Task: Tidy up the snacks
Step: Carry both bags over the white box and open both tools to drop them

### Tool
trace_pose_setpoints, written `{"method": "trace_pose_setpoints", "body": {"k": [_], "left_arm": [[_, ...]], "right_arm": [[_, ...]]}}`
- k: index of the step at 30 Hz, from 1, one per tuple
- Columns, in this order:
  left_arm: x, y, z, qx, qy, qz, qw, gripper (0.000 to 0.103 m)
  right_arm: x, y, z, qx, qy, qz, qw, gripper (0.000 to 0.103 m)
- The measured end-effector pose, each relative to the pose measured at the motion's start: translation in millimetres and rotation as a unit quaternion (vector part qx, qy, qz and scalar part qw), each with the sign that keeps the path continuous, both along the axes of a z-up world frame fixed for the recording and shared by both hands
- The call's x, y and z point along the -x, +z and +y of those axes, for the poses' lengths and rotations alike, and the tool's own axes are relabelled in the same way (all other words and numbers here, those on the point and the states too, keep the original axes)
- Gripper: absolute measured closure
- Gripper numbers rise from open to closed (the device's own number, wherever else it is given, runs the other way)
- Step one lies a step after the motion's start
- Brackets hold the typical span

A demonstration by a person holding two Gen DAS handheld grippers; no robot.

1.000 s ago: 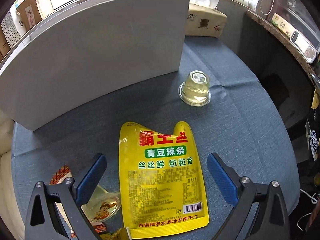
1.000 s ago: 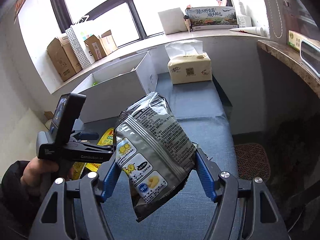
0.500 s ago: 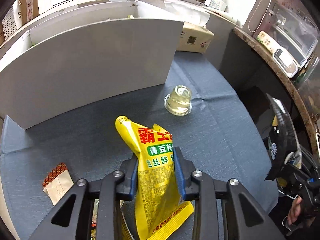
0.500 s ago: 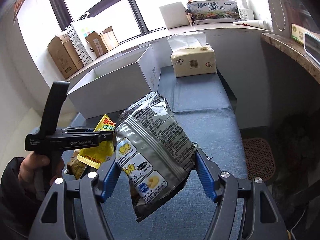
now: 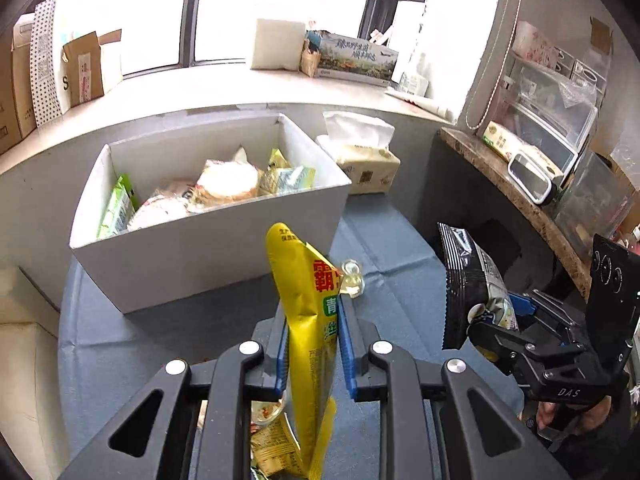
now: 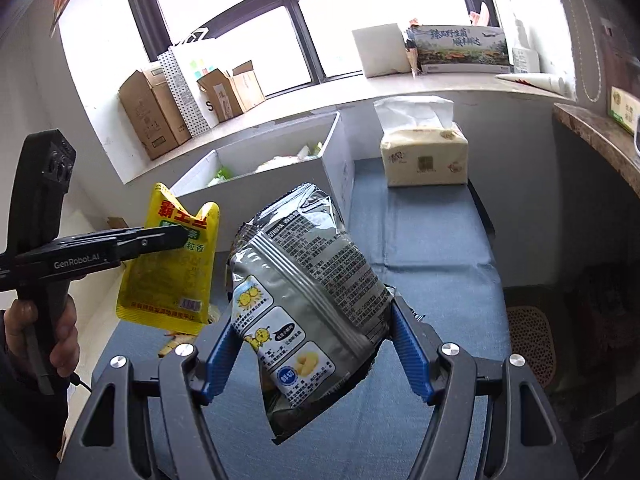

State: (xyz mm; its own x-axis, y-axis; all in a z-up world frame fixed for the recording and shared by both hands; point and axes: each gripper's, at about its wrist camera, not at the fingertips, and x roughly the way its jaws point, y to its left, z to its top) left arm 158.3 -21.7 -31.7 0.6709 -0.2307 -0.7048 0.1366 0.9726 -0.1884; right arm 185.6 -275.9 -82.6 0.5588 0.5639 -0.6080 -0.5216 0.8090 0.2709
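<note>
My left gripper [image 5: 312, 344] has just been closing its fingers on the yellow pouch [image 5: 308, 320], which is off the counter [image 5: 392, 248], long axis upright, before the white box [image 5: 208, 248]. My right gripper [image 6: 312, 344], angled downward, clamps the grey bag [image 6: 304, 292], tilted left.

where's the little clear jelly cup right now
In the left wrist view the jelly cup sits on the blue tablecloth just in front of the white box, peeking out right of the held yellow packet.

blown-out window [image 5: 280, 20] backlight (fisheye-bent edges)
</note>
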Motion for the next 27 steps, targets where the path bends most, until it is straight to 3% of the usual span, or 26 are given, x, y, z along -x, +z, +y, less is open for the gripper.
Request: {"method": "trace_pose_setpoints", "body": {"k": [6, 10, 19, 20, 21, 22, 23, 27], "left_arm": [[-27, 50, 45, -0.014, 0.042, -0.048, 0.9978, 0.080], [-66, 71, 75, -0.011, 0.060, -0.065, 0.9960, 0.080], [-145, 65, 121, -0.032, 0.098, -0.053, 0.9932, 0.079], [-150, 60, 123, -0.037, 0.101, -0.051, 0.9928, 0.076], [-155, 55, 125, -0.046, 0.108, -0.046, 0.9920, 0.068], [-160, 49, 127, -0.056, 0.116, -0.038, 0.9910, 0.047], [-162, 43, 129, -0.063, 0.124, -0.033, 0.9898, 0.031], [-149, 35, 134, -0.050, 0.124, -0.042, 0.9902, 0.011]], "right_arm": [[-40, 49, 57, -0.005, 0.041, -0.044, 0.998, 0.028], [-84, 68, 103, -0.012, 0.055, -0.041, 0.998, 0.028], [-172, 76, 161, -0.016, 0.024, -0.005, 1.000, 0.025], [-177, 74, 165, -0.009, 0.020, -0.008, 1.000, 0.023], [-182, 71, 169, -0.001, 0.020, -0.006, 1.000, 0.013], [-186, 67, 171, 0.008, 0.021, 0.001, 1.000, 0.008], [-189, 64, 173, 0.018, 0.019, 0.006, 1.000, 0.008], [-184, 59, 169, 0.036, 0.008, 0.003, 0.999, 0.008]]}}
